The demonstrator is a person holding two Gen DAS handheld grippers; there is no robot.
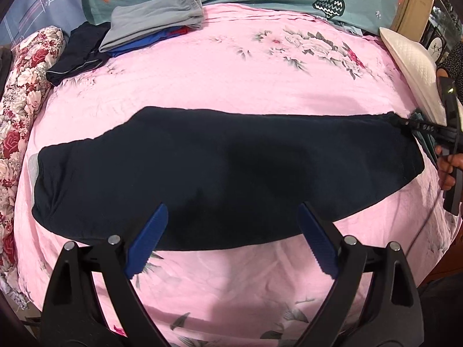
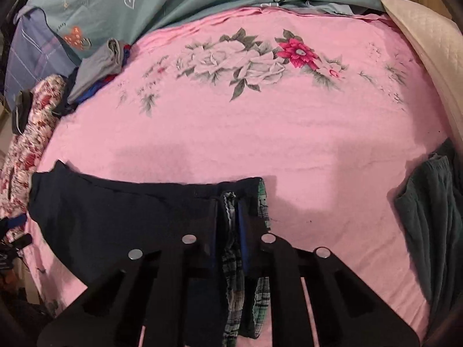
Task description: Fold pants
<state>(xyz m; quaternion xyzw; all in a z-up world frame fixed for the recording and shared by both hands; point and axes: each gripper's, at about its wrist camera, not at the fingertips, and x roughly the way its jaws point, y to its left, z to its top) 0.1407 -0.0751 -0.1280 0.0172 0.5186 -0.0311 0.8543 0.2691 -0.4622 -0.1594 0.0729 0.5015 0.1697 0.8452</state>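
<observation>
Dark navy pants (image 1: 225, 173) lie folded lengthwise across the pink floral bedsheet (image 1: 231, 81). My left gripper (image 1: 231, 217) is open, its blue fingertips (image 1: 150, 237) over the pants' near edge at the middle, holding nothing. My right gripper (image 1: 416, 125) shows at the far right of the left wrist view, pinching the pants' end. In the right wrist view the right gripper (image 2: 231, 202) is shut on the pants (image 2: 115, 217) at the waistband, where a plaid lining (image 2: 231, 260) shows between the fingers.
A pile of folded clothes with a grey garment (image 1: 156, 20) on top and a dark one (image 1: 81, 52) beside it sits at the back left. A white pillow (image 1: 411, 66) lies at the right, a floral quilt (image 1: 23, 92) at the left. A dark green garment (image 2: 428, 217) lies at the right.
</observation>
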